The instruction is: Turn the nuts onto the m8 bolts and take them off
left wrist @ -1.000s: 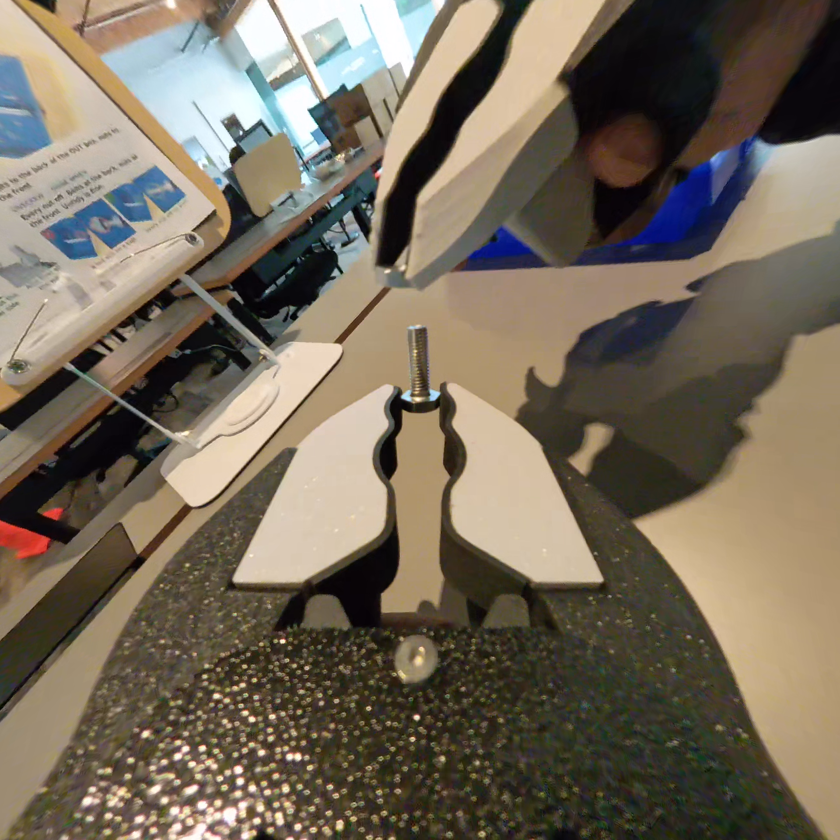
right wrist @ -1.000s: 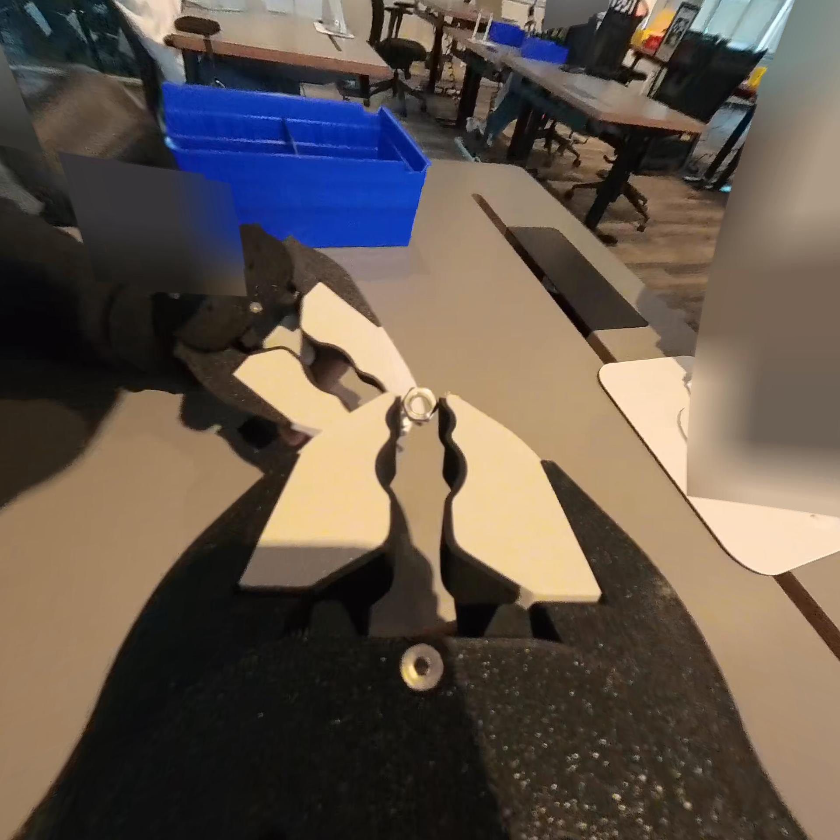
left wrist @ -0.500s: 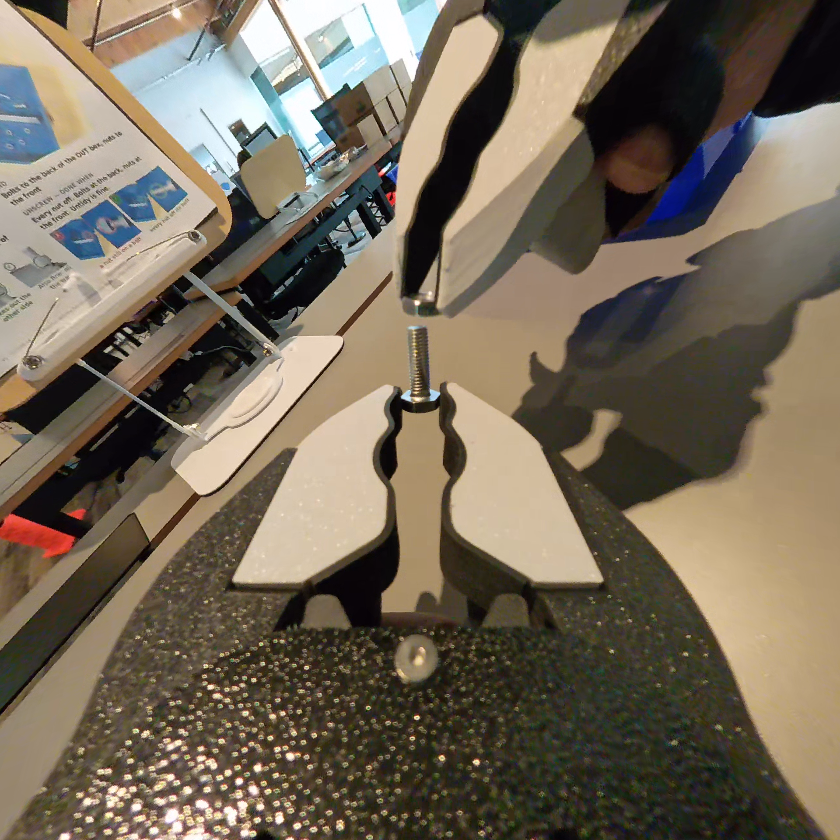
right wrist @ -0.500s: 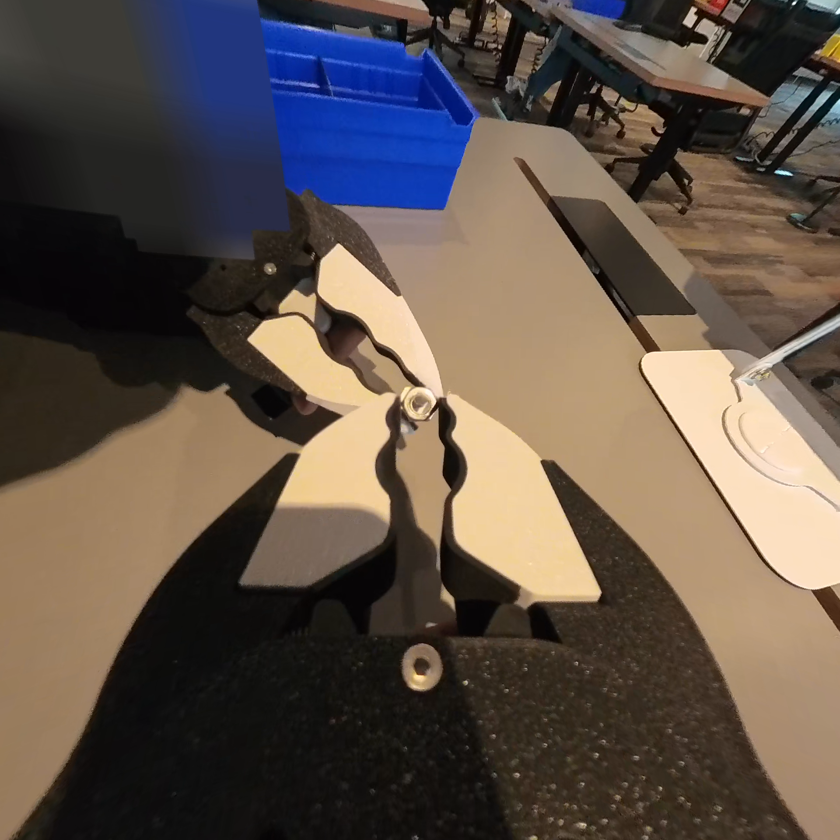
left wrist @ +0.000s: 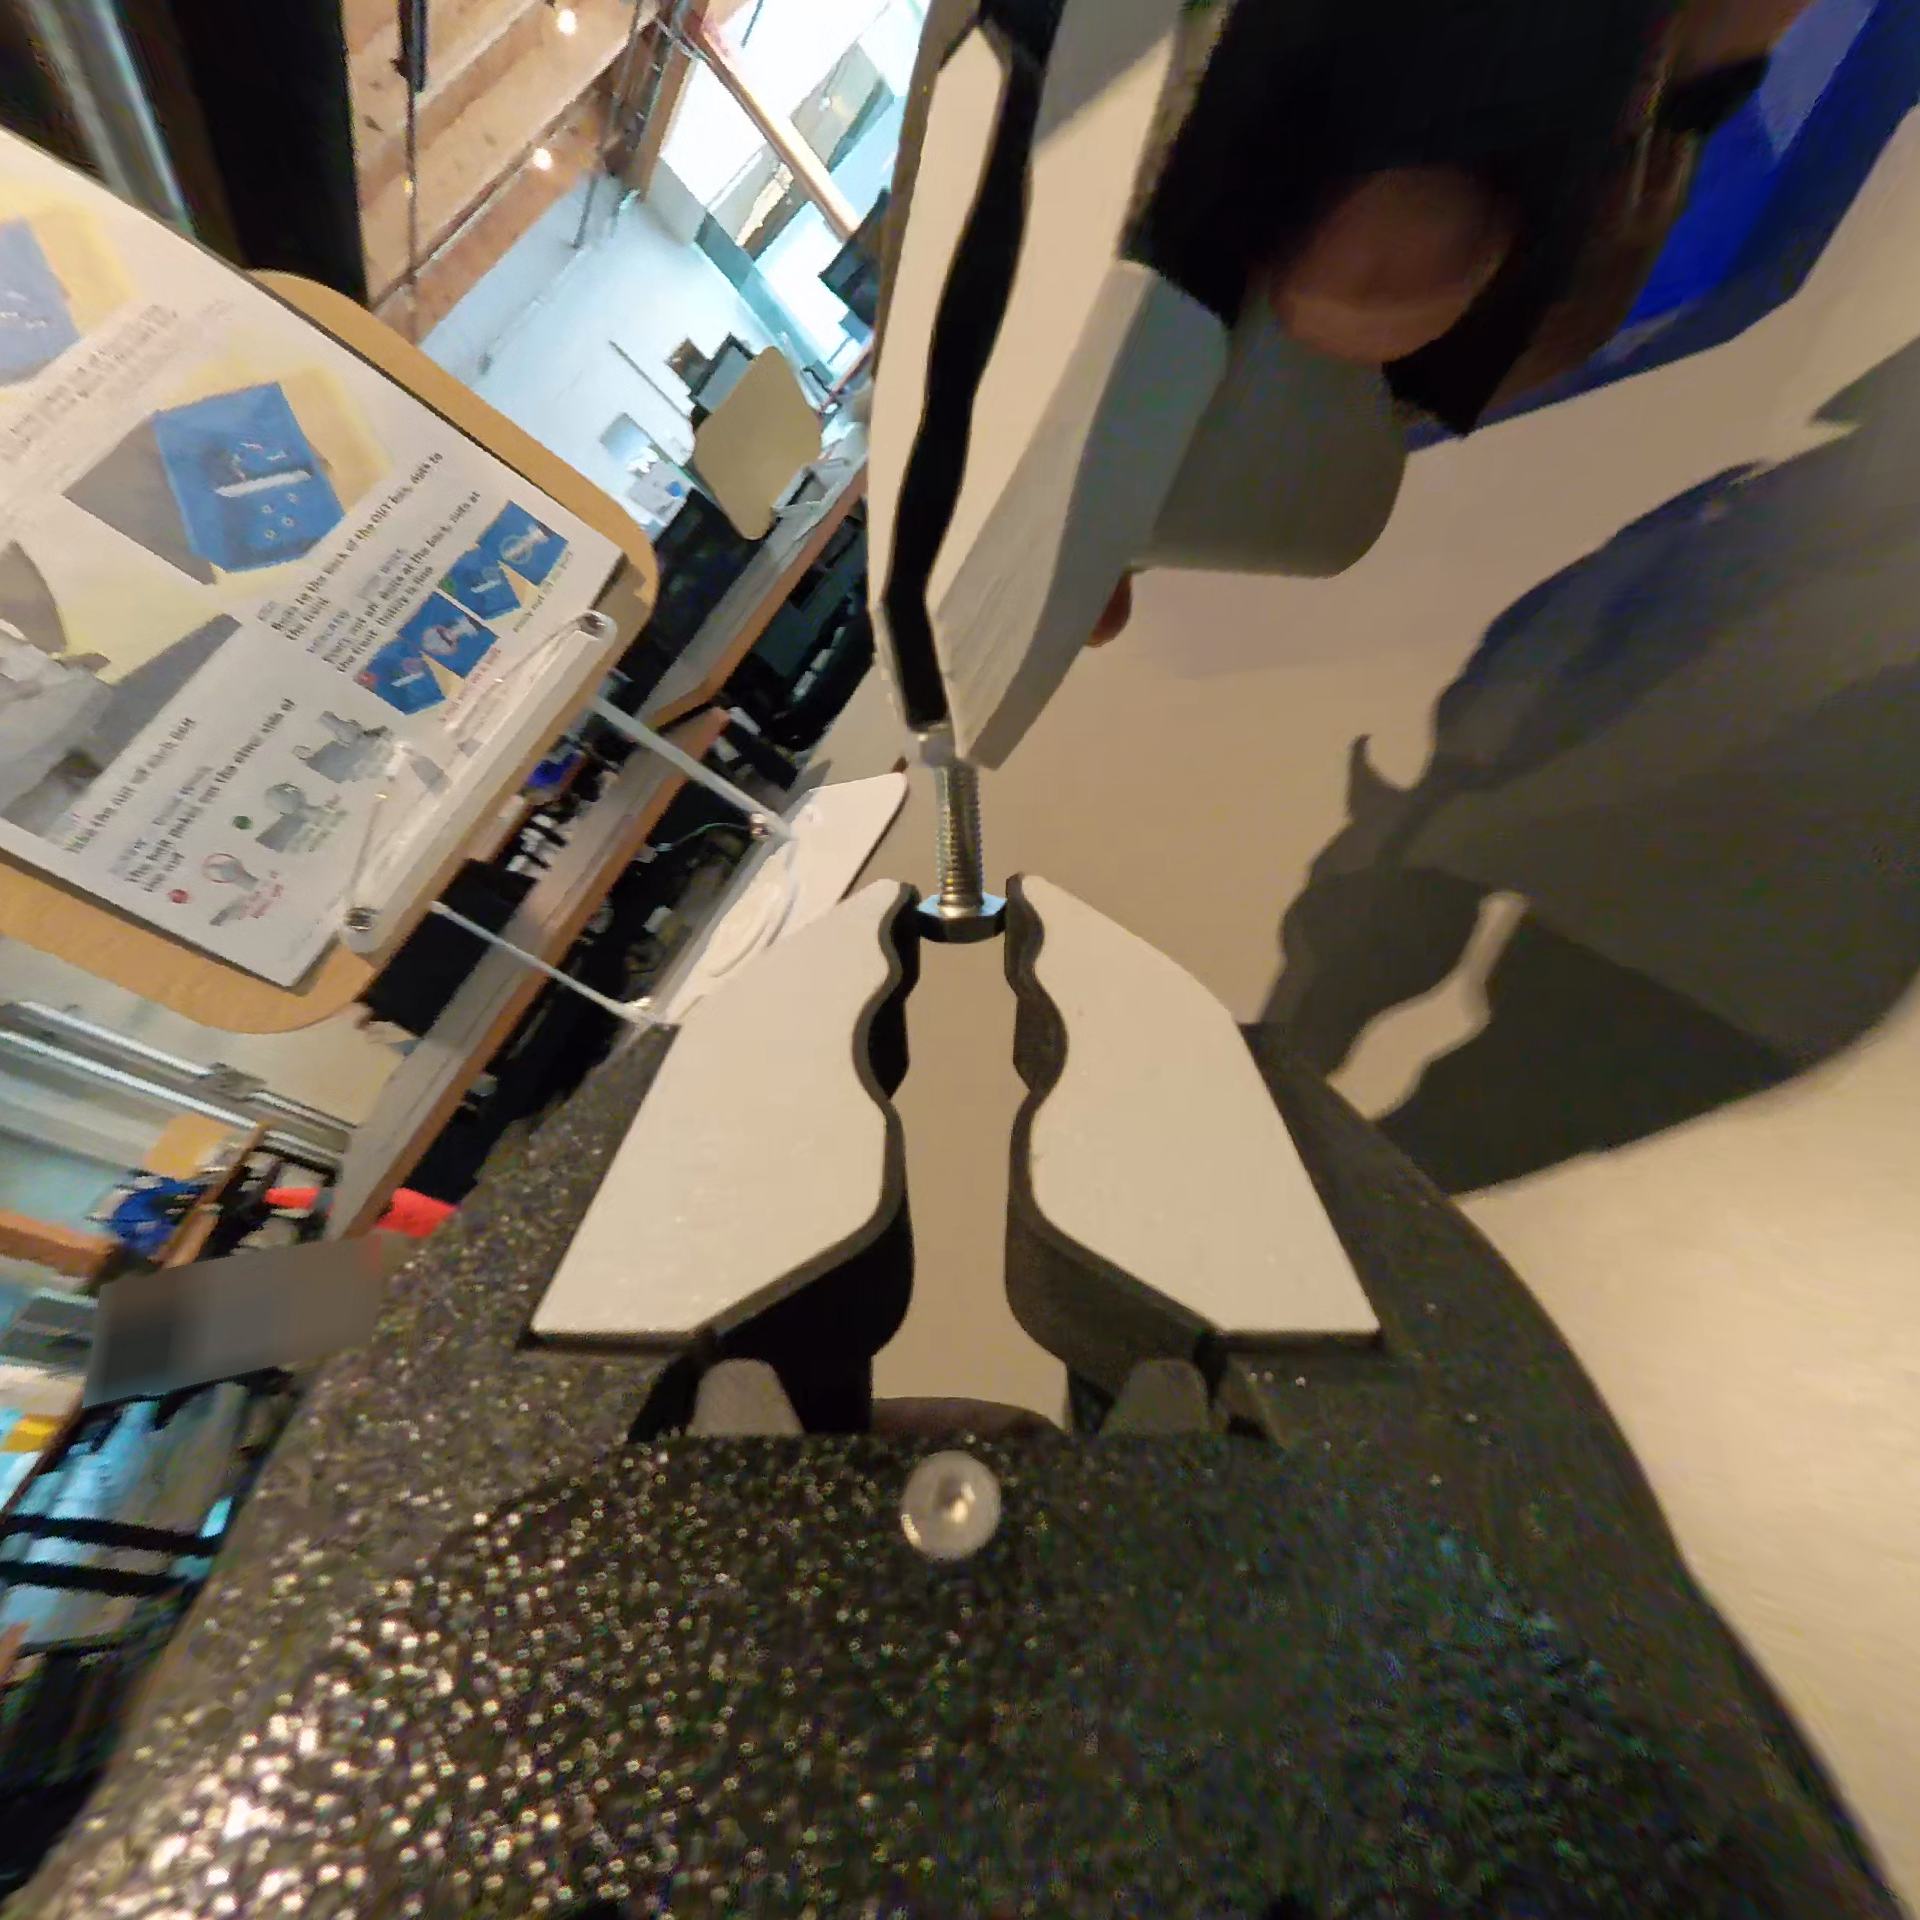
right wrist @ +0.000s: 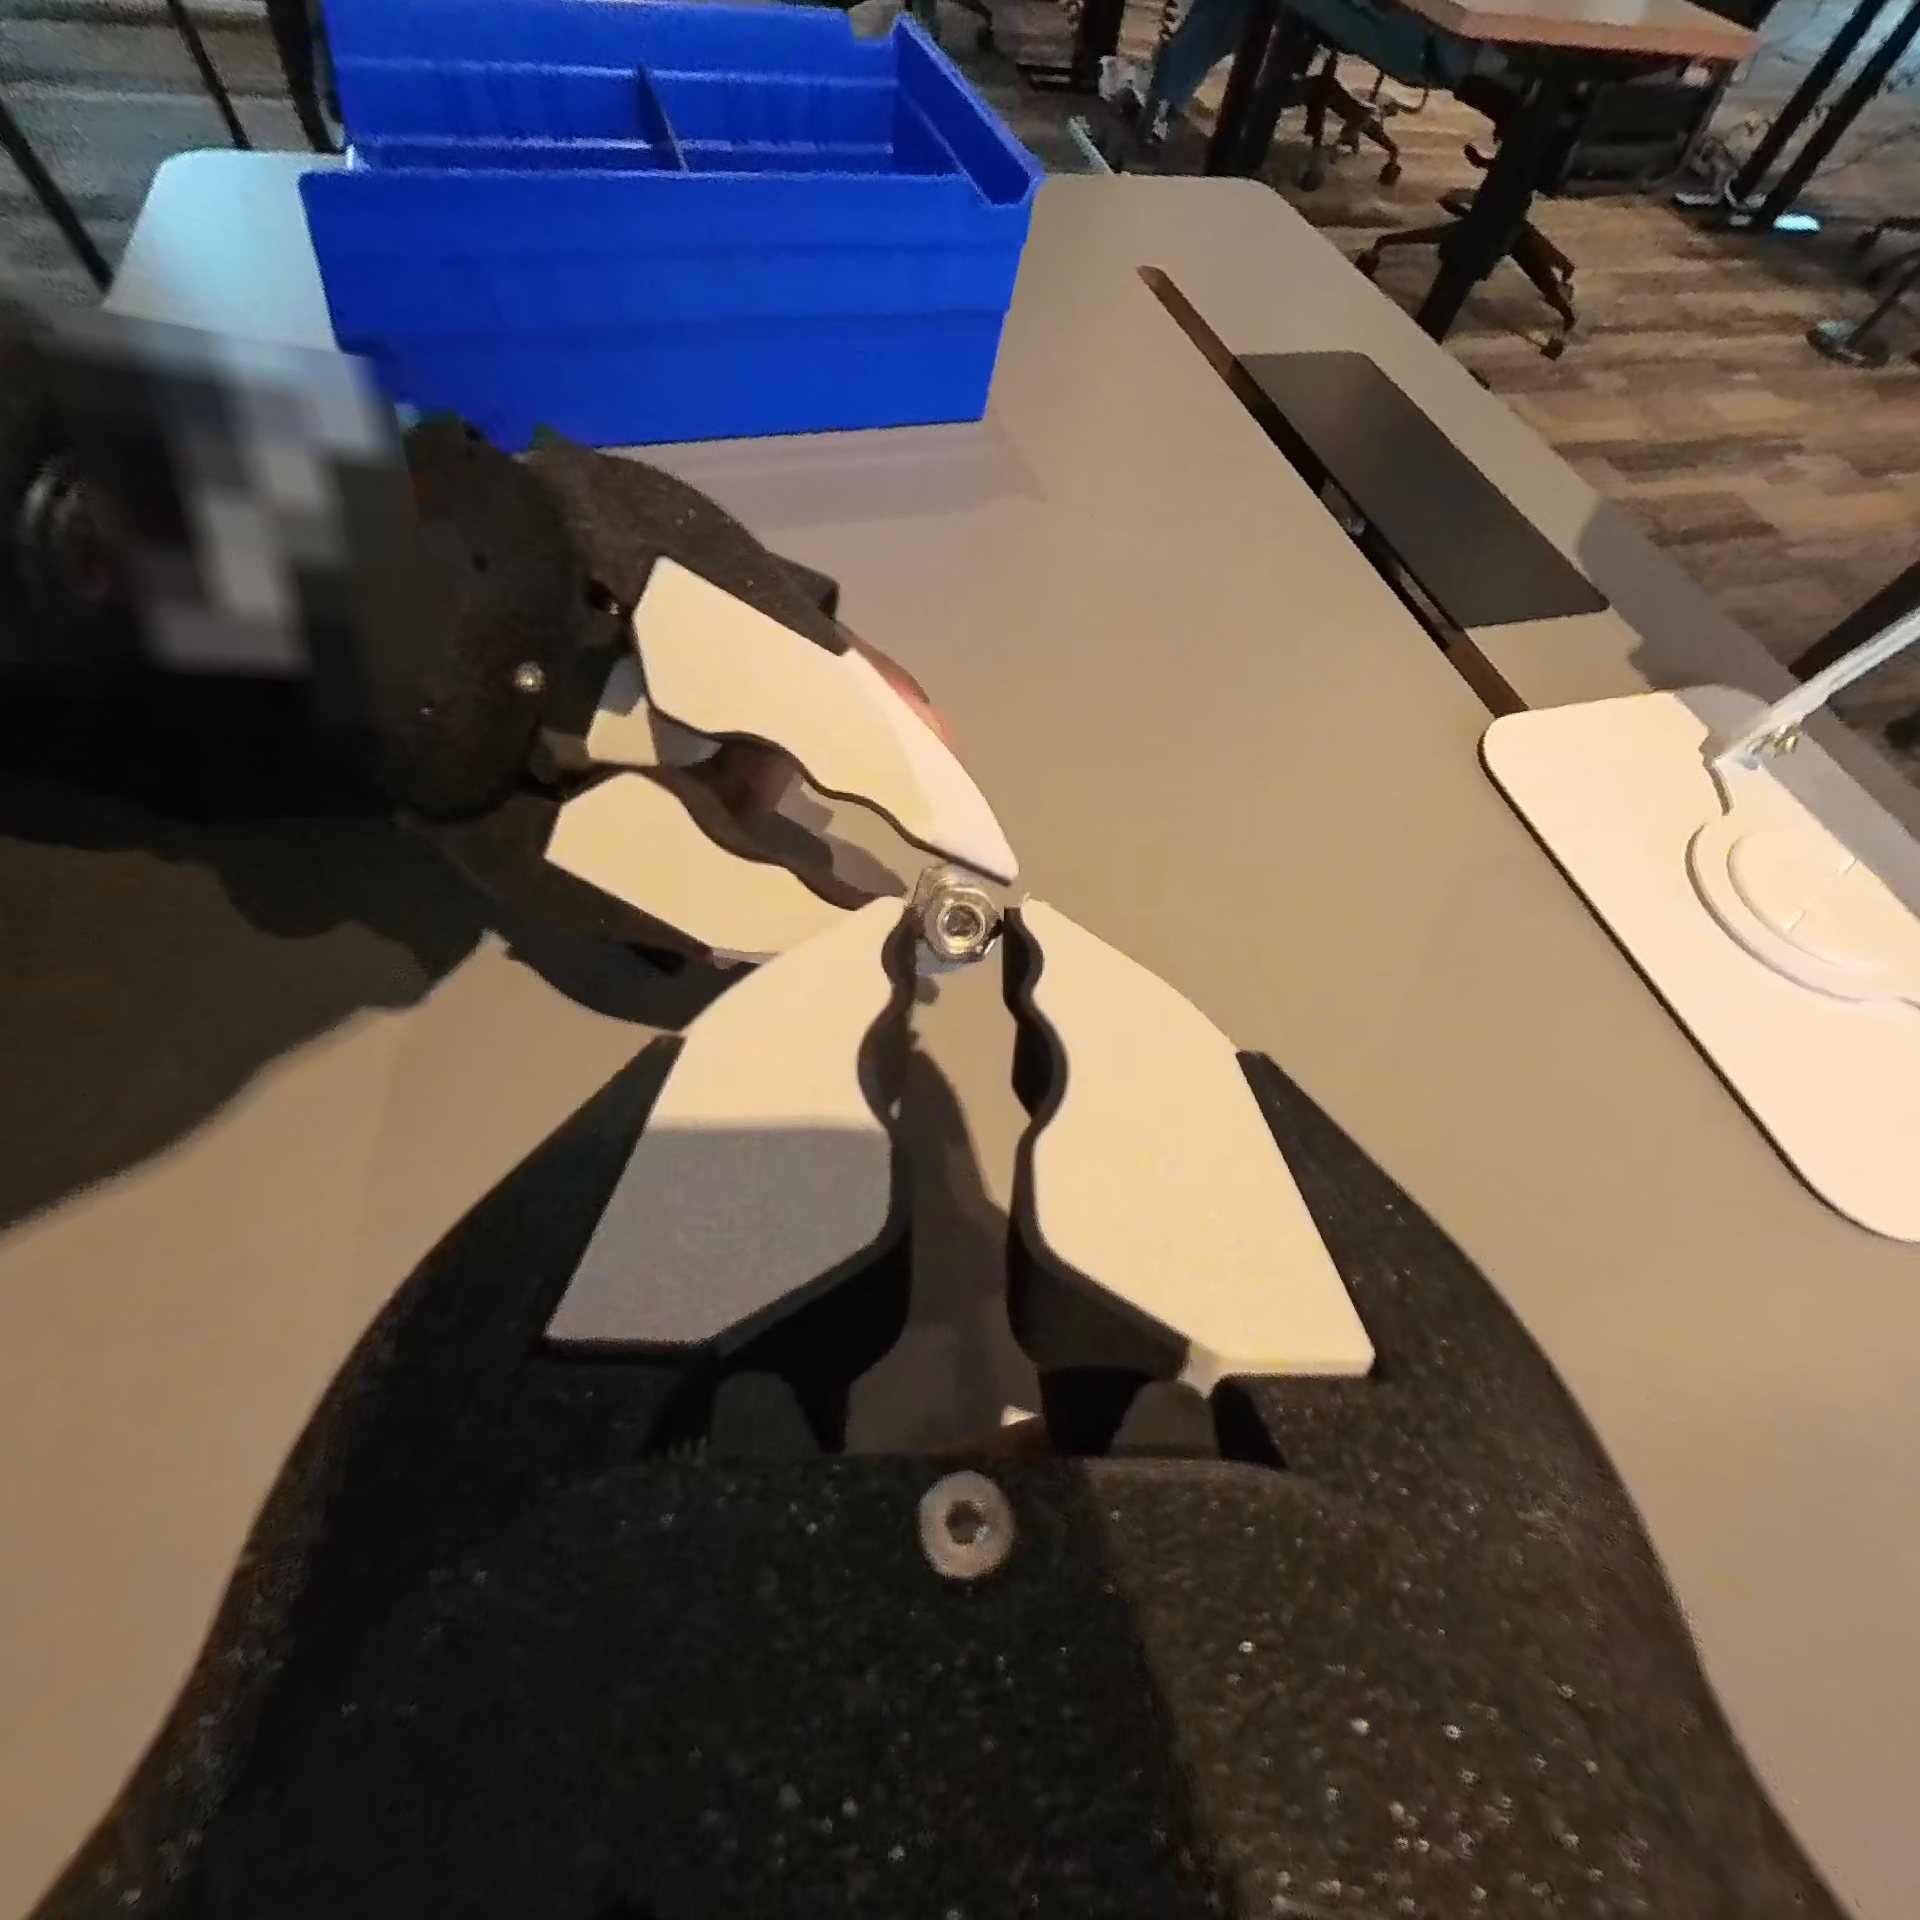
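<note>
My left gripper (left wrist: 958, 914) is shut on the hex head of a silver bolt (left wrist: 958, 831) and holds it upright, thread pointing up. My right gripper (right wrist: 954, 925) is shut on a silver nut (right wrist: 956, 920) and comes down from above. In the left wrist view the nut (left wrist: 928, 746) sits right at the tip of the bolt's thread, between the right gripper's fingers (left wrist: 1018, 582). In the right wrist view I look down through the nut's hole onto the bolt's end, with the left gripper (right wrist: 966, 883) reaching in from the left.
A blue divided bin (right wrist: 665, 239) stands at the back of the grey table (right wrist: 1195, 623). A white stand base (right wrist: 1714, 935) sits at the right, bearing an instruction board (left wrist: 260, 623). Desks and chairs lie beyond the table's edge. My two grippers' fingertips are within a few centimetres of each other.
My right gripper has come down with the nut, from well above the bolt to its tip. My left gripper has kept its hold on the bolt and tilted a little.
</note>
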{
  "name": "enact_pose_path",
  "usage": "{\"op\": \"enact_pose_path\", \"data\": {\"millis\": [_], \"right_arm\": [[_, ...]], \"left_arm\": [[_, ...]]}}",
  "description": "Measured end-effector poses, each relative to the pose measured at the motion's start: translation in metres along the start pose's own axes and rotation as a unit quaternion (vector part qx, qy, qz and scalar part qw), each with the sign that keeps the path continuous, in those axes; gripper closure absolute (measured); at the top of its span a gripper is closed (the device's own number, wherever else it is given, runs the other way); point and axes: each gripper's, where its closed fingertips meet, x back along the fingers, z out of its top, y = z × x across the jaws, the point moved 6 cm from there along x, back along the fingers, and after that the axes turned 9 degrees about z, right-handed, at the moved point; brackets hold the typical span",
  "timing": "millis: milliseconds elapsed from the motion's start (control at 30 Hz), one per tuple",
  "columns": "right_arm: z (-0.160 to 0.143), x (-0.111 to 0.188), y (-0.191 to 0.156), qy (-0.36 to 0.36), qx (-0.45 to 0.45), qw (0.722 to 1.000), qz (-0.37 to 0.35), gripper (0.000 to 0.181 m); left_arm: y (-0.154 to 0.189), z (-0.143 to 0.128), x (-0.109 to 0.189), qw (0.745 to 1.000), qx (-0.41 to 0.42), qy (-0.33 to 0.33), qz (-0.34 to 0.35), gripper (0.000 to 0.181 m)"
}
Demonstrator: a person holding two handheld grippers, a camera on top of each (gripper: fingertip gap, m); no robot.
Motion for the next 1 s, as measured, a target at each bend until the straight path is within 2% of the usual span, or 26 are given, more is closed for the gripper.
{"op": "enact_pose_path", "data": {"millis": [200,300,533,767,867,1000], "right_arm": [[0.001,-0.005,0.001,0.001,-0.112,0.993,-0.036,0.166],[0.001,-0.006,0.000,-0.002,-0.118,0.992,-0.039,0.166],[0.003,-0.003,-0.002,-0.010,-0.062,0.998,-0.027,0.162],[-0.005,0.000,0.005,-0.040,-0.040,0.997,-0.047,0.169],[-0.021,0.011,0.026,-0.054,-0.085,0.992,-0.076,0.171],[-0.048,0.028,0.043,-0.108,-0.126,0.978,-0.126,0.171]], "left_arm": [[-0.001,-0.003,-0.001,0.996,-0.069,-0.020,0.048,0.166],[0.000,-0.004,-0.002,0.999,-0.032,-0.021,0.023,0.166],[0.001,-0.003,-0.003,0.994,0.092,-0.025,-0.049,0.166],[0.004,-0.007,-0.004,0.991,0.102,-0.039,-0.076,0.166],[0.000,-0.014,-0.004,0.990,0.112,-0.049,-0.073,0.166],[-0.003,-0.019,-0.005,0.988,0.129,-0.055,-0.071,0.166]]}}
